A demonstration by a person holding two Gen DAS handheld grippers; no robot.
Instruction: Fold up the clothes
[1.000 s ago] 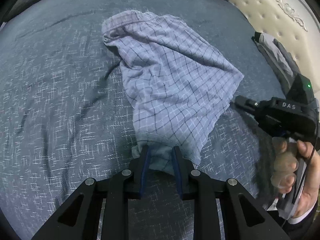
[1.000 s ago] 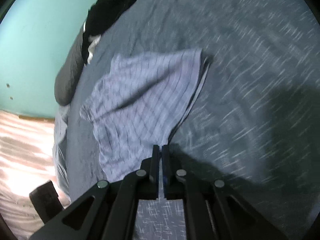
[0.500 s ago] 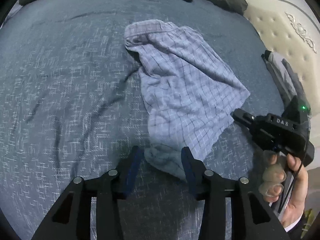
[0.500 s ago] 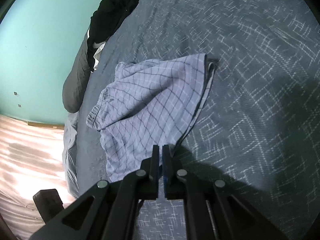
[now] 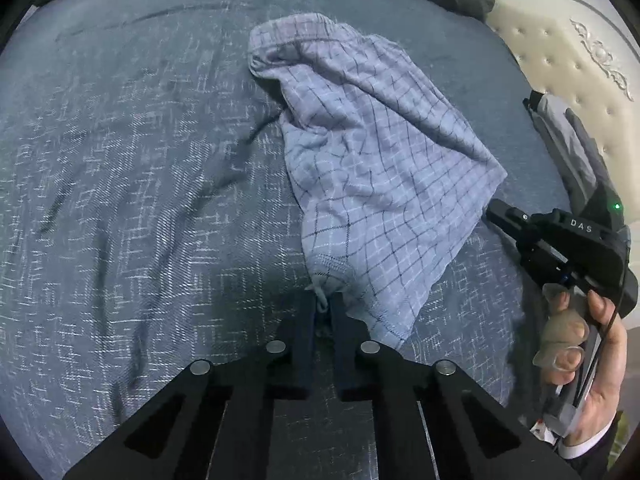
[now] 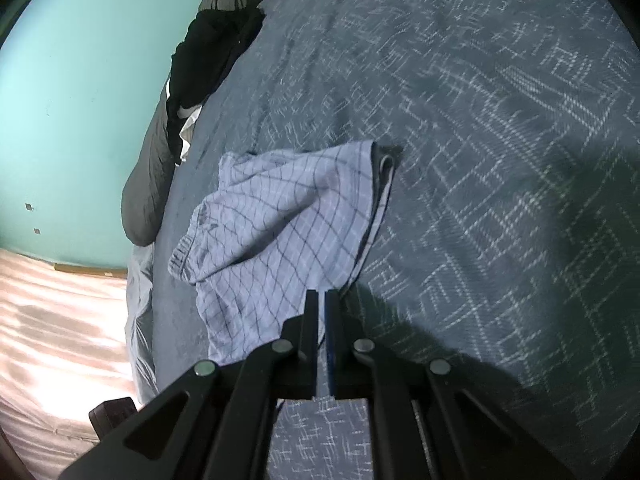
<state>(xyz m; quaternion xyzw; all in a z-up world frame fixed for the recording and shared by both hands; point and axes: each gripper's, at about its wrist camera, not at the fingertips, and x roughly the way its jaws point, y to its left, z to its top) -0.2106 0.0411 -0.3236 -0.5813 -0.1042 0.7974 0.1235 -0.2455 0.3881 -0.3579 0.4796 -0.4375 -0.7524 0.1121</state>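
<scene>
A: Left wrist view first. Shorts (image 5: pixel 380 184) spread loose and rumpled on the bed (image 5: pixel 132 200), waistband at the far end, hems near. Left hand-held gripper (image 5: pixel 322 312) just closed, now pinched on a small tuft at the near left hem corner. Right hand-held gripper (image 5: pixel 494 210) at the right, tip just beside the right hem corner; jaws not readable from here. Hand (image 5: pixel 580 364) on its grip.

B: Any fold made?

A: None visible. Cloth lying in one crumpled layer pair, creased through the middle, not squared.

B: Right wrist view?

A: Same shorts (image 6: pixel 280 232), waistband to the left, right edge showing a doubled layer. Right hand-held gripper (image 6: pixel 322 300) with jaws together; a sliver of cloth seemingly caught between them at the near corner, though hard to be sure. Dark clothes (image 6: pixel 208 56) heaped far left by the pillow (image 6: pixel 148 184), apparently unfolded.

B: So, progress?

A: Early, by the look of it. Corners taken up, probably for flattening or a first fold. Folding itself not begun; far heap likely still waiting.
</scene>
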